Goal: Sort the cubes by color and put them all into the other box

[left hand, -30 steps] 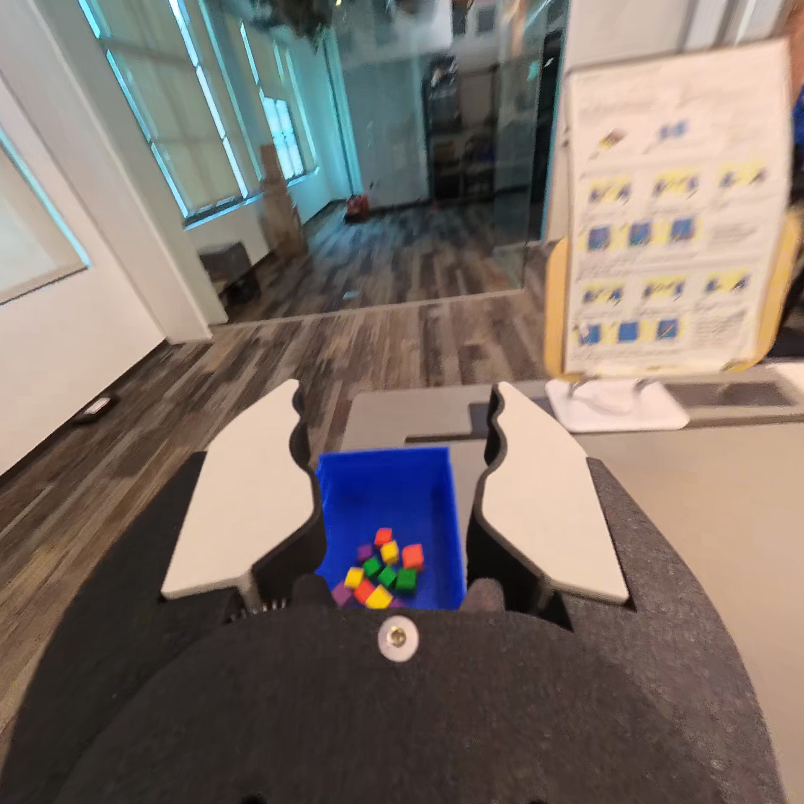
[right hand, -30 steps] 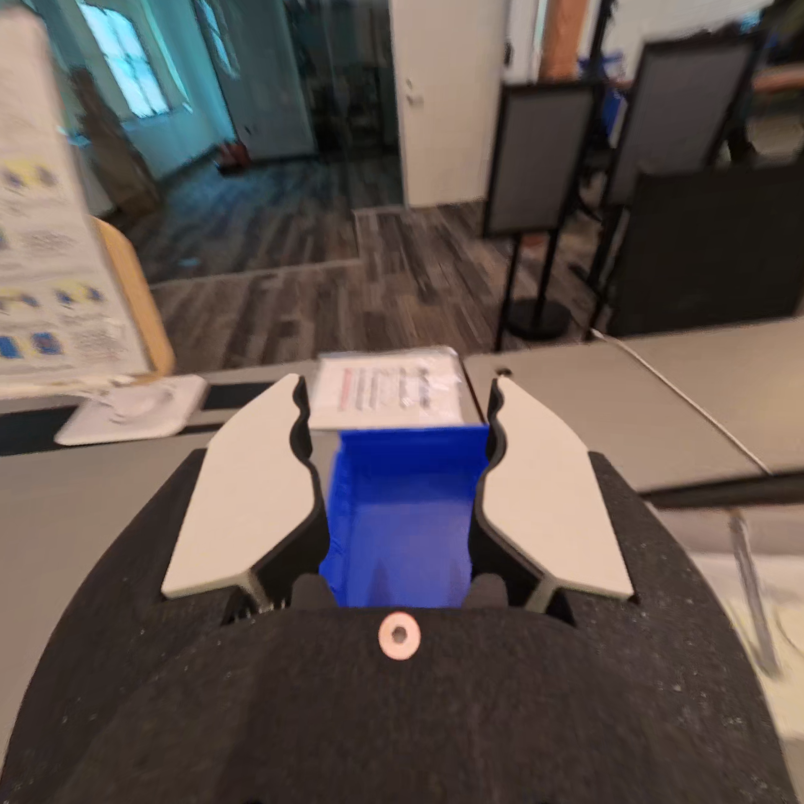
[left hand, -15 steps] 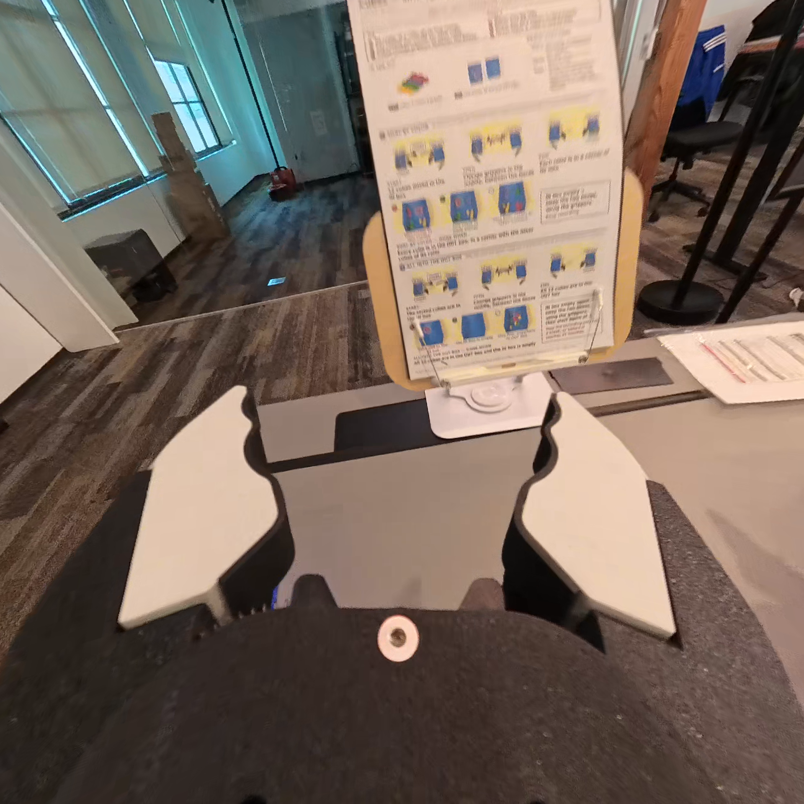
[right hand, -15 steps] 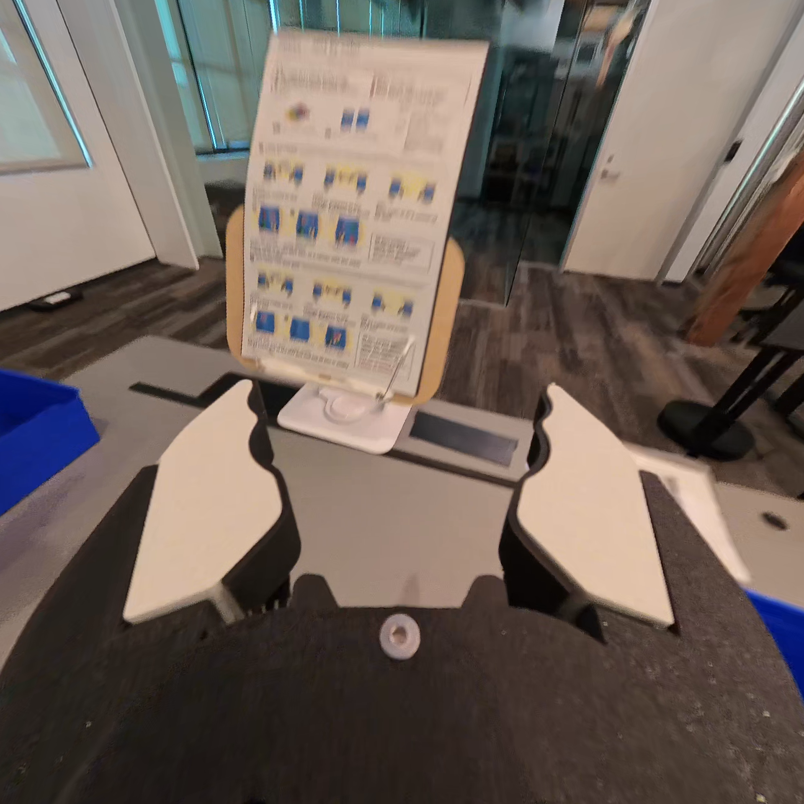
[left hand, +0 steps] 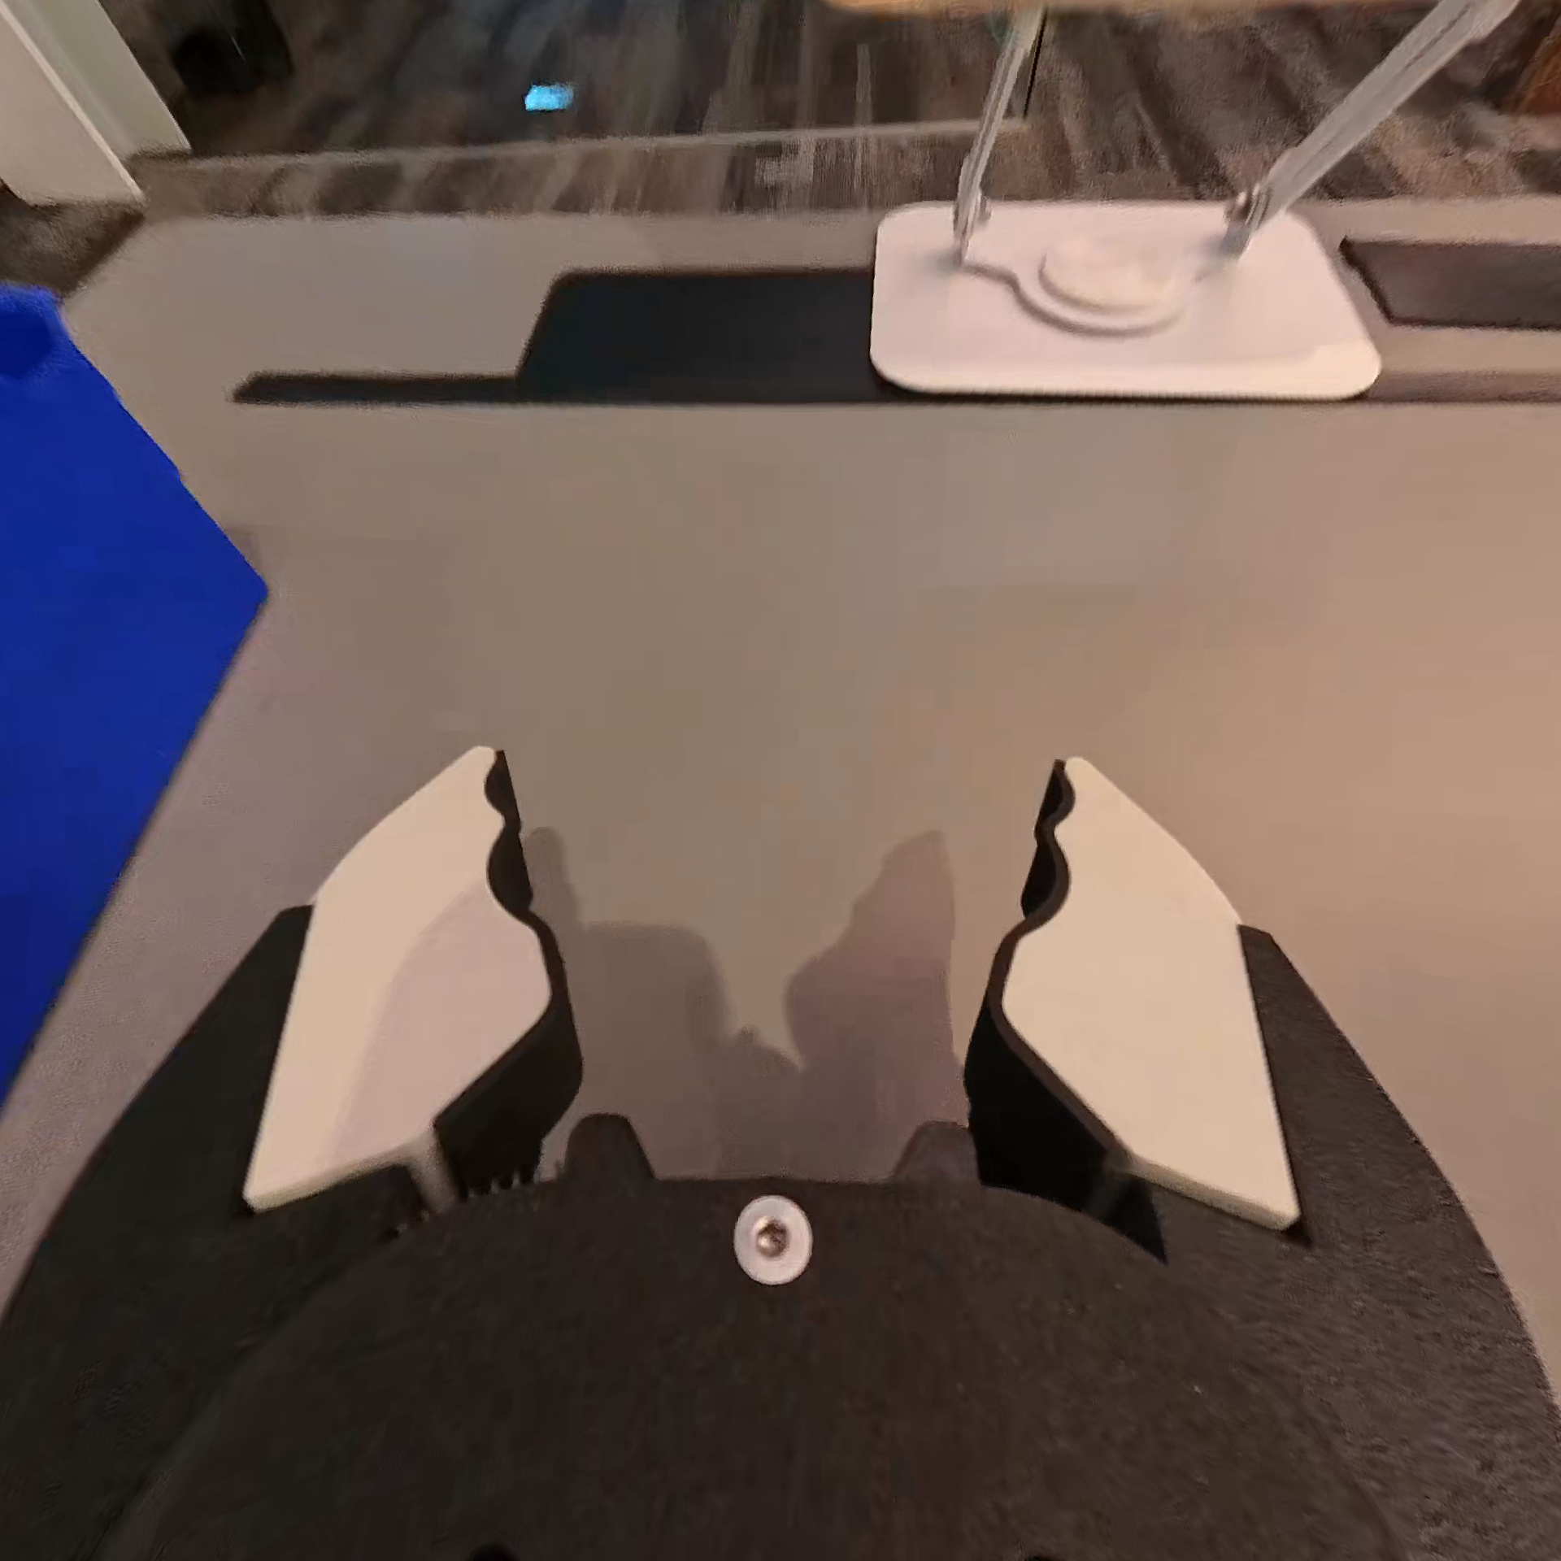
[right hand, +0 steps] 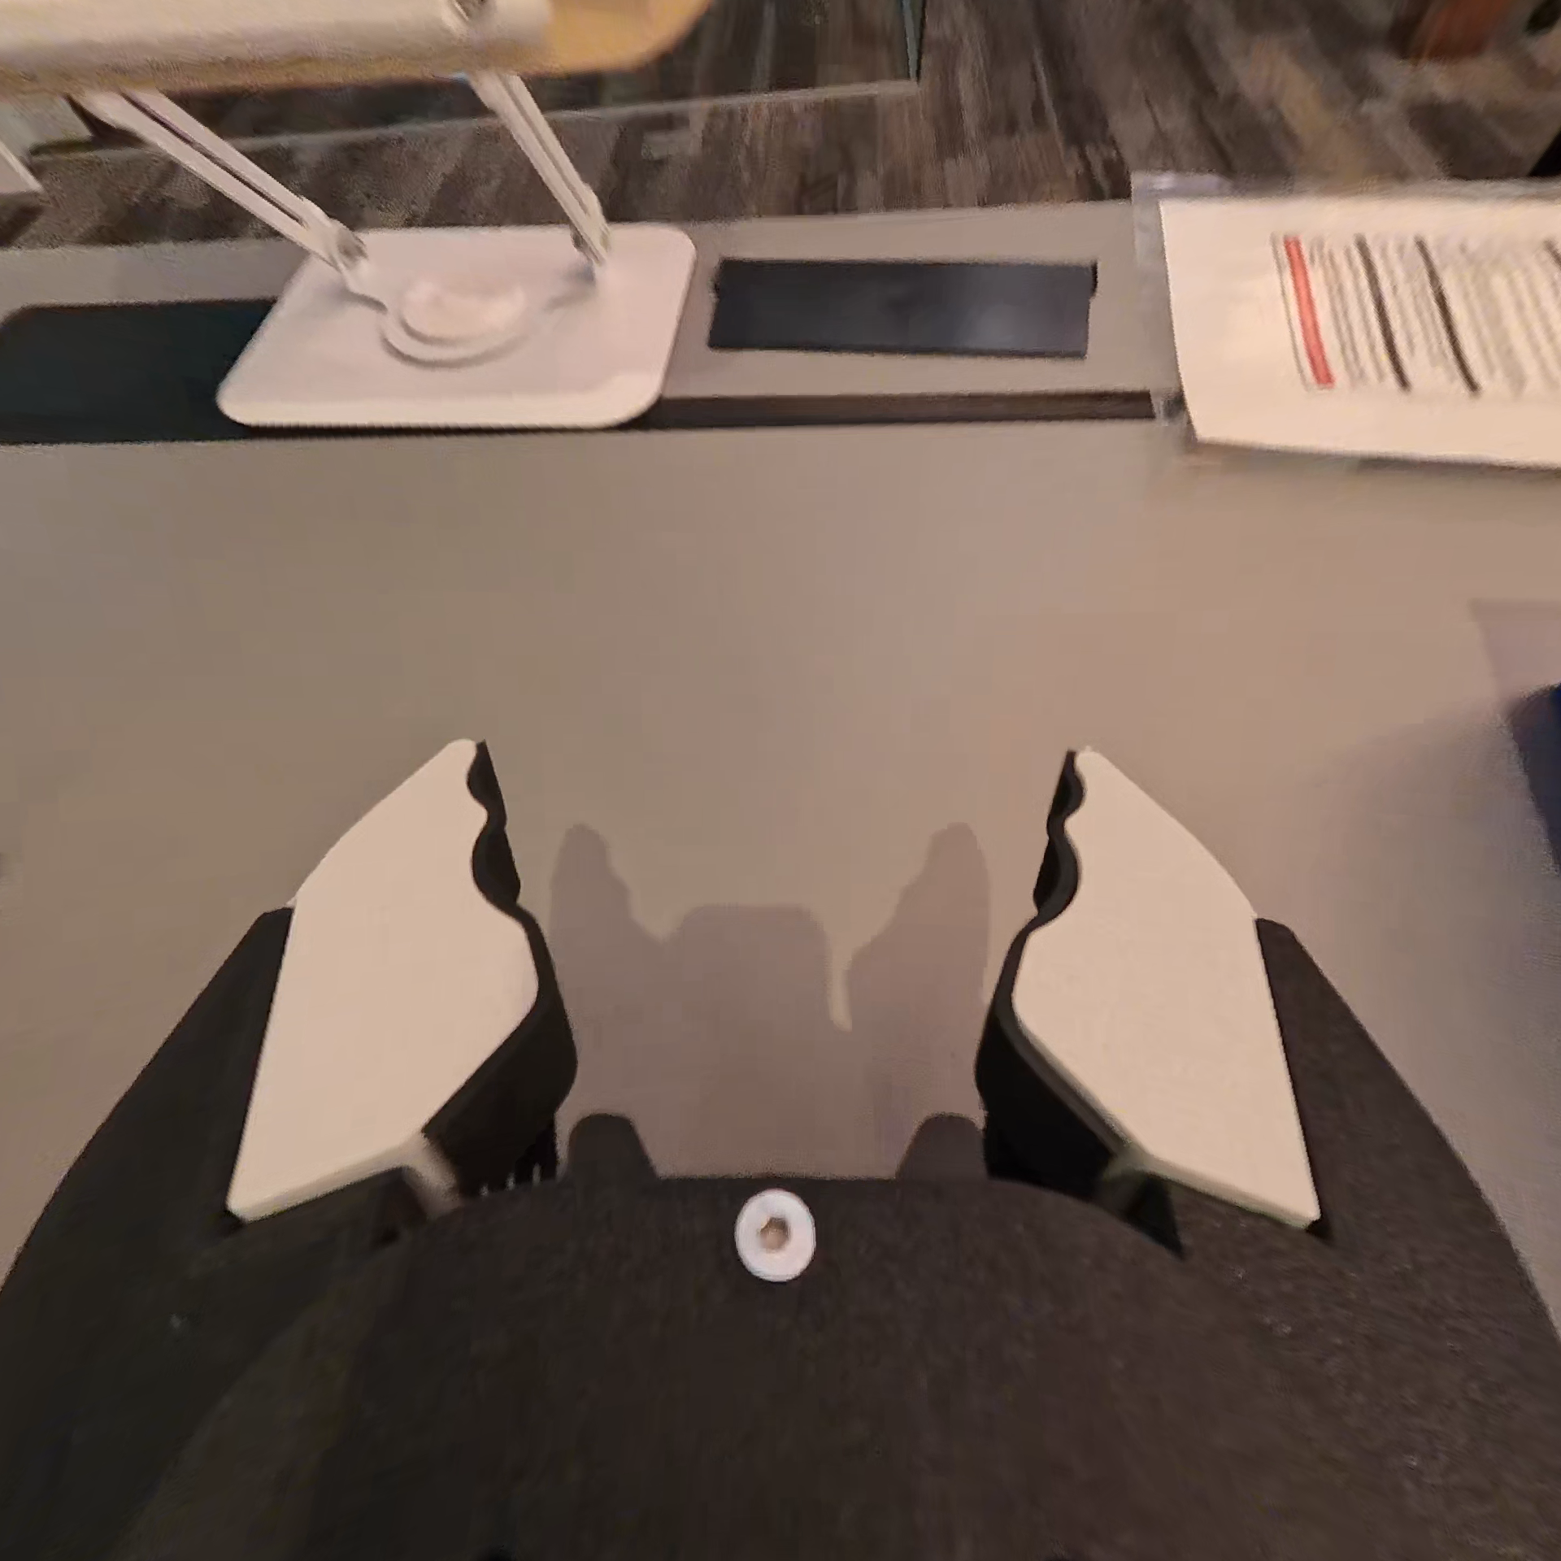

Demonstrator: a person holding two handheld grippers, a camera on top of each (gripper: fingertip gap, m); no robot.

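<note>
Blue box, left: a bright blue box (left hand: 93, 608) fills the left edge of the left wrist view, resting on the grey worktop (left hand: 760, 574); only its smooth, solid-coloured outer wall and a corner show, blurred, and its inside is out of sight.
Left tongs: the left tongs (left hand: 777, 760) are spread wide and grasp nothing; they hang low over bare worktop, their shadow lying between the white fingers (left hand: 405, 971).
Cubes: none can be seen in either view.
Stand base: a white rounded plate (left hand: 1123, 304) sits at the far edge of the worktop, partly over a black strip (left hand: 693, 338), with two pale struts (left hand: 997, 110) rising from it to a tan board cut off at the top.
Right tongs: the right tongs (right hand: 773, 752) are likewise released, wide apart and empty, low over the worktop (right hand: 760, 574) with their shadow between the white fingers (right hand: 388, 971).
Stand base, right view: the same white plate (right hand: 456, 338) lies far left, beside a dark rectangular inset (right hand: 900, 306).
Paper: a printed sheet in a clear holder (right hand: 1368, 329) lies at far right.
Blue box, right: a dark blue sliver (right hand: 1537, 760) at the right edge, blurred; whether it is the second box cannot be told for certain.
Floor: dark wood-pattern flooring (right hand: 1056, 110) lies beyond the worktop.
</note>
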